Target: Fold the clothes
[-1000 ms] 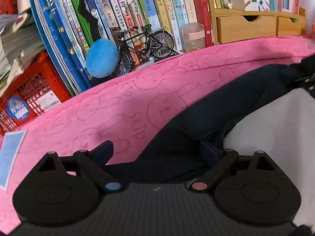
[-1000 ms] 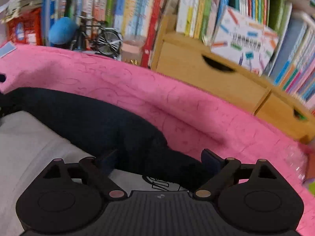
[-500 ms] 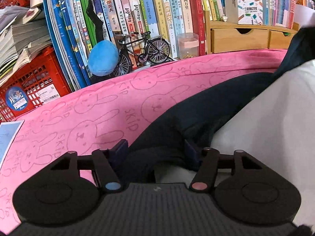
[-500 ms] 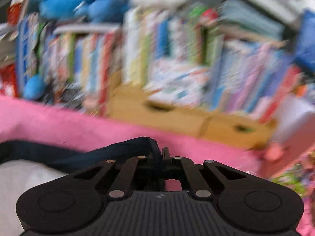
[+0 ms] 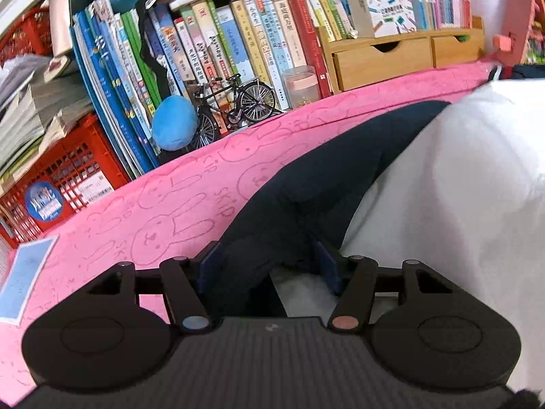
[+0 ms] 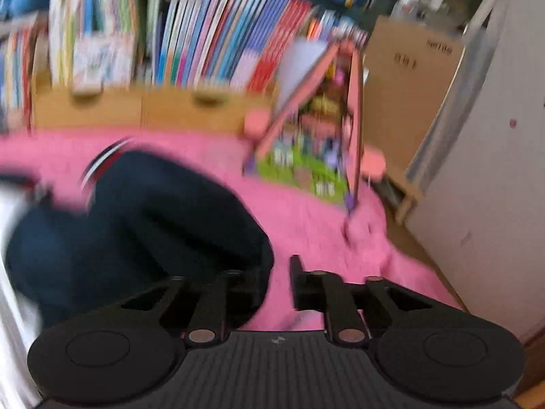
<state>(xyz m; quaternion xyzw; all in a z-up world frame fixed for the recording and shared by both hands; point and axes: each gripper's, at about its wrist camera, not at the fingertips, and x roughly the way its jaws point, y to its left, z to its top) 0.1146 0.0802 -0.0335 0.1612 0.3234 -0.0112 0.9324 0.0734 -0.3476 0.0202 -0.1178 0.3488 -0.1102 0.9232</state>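
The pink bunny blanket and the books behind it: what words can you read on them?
"SKIP": beside the rabbit drawings on the pink bunny blanket.
"22": on a pale book spine above the small model bicycle.
Other spines carry Chinese titles too small to read.
Right wrist view: too blurred to read.

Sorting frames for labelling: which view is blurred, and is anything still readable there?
Left wrist view: sharp, with fisheye bending of the bookshelf. Right wrist view: motion-blurred throughout; the navy sleeve and pink blanket stay recognisable, book titles unreadable.
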